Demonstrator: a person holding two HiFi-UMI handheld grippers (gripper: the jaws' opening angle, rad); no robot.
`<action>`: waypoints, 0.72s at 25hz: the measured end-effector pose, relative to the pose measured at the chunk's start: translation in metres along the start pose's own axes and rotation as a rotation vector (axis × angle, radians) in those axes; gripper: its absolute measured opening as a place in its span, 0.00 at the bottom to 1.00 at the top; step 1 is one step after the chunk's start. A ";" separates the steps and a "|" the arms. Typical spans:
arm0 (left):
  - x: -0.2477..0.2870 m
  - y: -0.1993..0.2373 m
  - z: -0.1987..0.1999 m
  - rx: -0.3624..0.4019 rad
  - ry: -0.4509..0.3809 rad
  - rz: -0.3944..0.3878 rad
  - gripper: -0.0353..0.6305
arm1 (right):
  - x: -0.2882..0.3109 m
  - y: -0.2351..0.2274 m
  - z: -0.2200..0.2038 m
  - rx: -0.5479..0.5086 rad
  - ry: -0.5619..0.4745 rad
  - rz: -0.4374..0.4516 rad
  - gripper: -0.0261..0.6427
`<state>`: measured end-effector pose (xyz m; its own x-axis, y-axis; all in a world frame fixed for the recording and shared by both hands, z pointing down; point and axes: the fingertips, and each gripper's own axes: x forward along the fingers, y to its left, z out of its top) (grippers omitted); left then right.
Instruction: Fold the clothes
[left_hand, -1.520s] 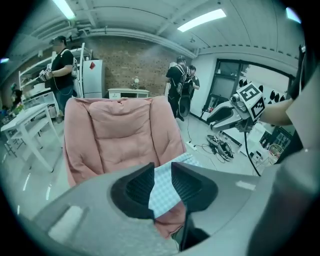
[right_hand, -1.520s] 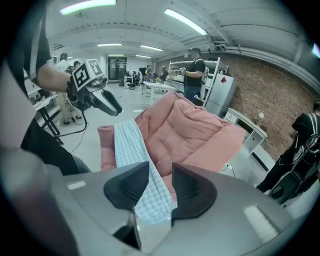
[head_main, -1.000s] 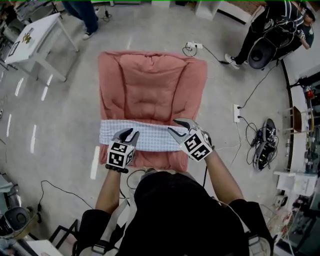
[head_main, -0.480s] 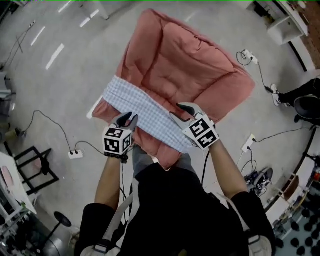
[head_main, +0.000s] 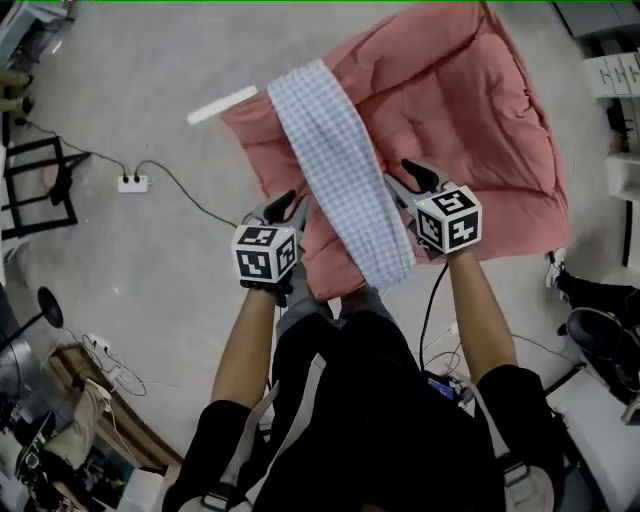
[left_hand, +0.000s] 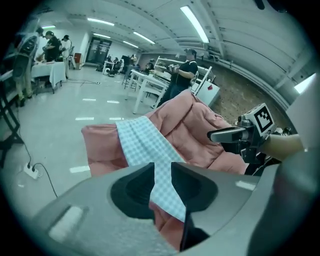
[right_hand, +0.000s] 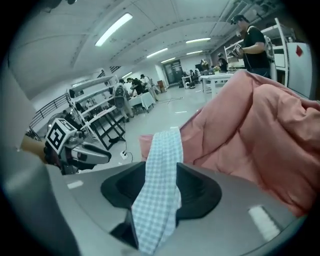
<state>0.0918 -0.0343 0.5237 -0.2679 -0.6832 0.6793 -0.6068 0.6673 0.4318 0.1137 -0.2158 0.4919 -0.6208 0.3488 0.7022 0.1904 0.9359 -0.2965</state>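
A blue-and-white checked garment (head_main: 330, 150), folded into a long strip, lies along the left side of a pink quilt (head_main: 470, 120) on the floor. Its near end hangs over the quilt's corner. My left gripper (head_main: 288, 208) sits at the strip's left edge, and in the left gripper view the checked cloth (left_hand: 145, 145) runs between its jaws (left_hand: 162, 172), pinched. My right gripper (head_main: 410, 182) is at the strip's right edge. Its jaws (right_hand: 161, 182) have just been opening, but a thick bunch of the cloth (right_hand: 162, 155) still fills the gap and droops below.
A white power strip (head_main: 132, 183) with its cable lies on the grey floor to the left, near a black stand (head_main: 30, 185). A white bar (head_main: 222, 104) lies by the quilt's far-left corner. A person (left_hand: 187, 70), tables and shelving (right_hand: 95, 115) stand farther off.
The head view has swung round: the strip lay crosswise in front of me and now runs away from me between the grippers. Both grippers stay at the strip, one on each side of it.
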 end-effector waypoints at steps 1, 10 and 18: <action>0.005 0.005 -0.005 -0.033 -0.006 0.004 0.22 | 0.011 -0.002 0.000 -0.028 0.025 -0.008 0.34; 0.061 0.065 -0.045 -0.285 -0.032 -0.035 0.38 | 0.116 -0.021 -0.023 -0.191 0.258 0.011 0.49; 0.119 0.097 -0.075 -0.398 -0.086 -0.086 0.46 | 0.169 -0.037 -0.057 -0.011 0.294 0.104 0.53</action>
<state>0.0571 -0.0282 0.6909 -0.3007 -0.7526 0.5858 -0.2974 0.6576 0.6922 0.0454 -0.1886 0.6584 -0.3508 0.4407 0.8263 0.2503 0.8944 -0.3708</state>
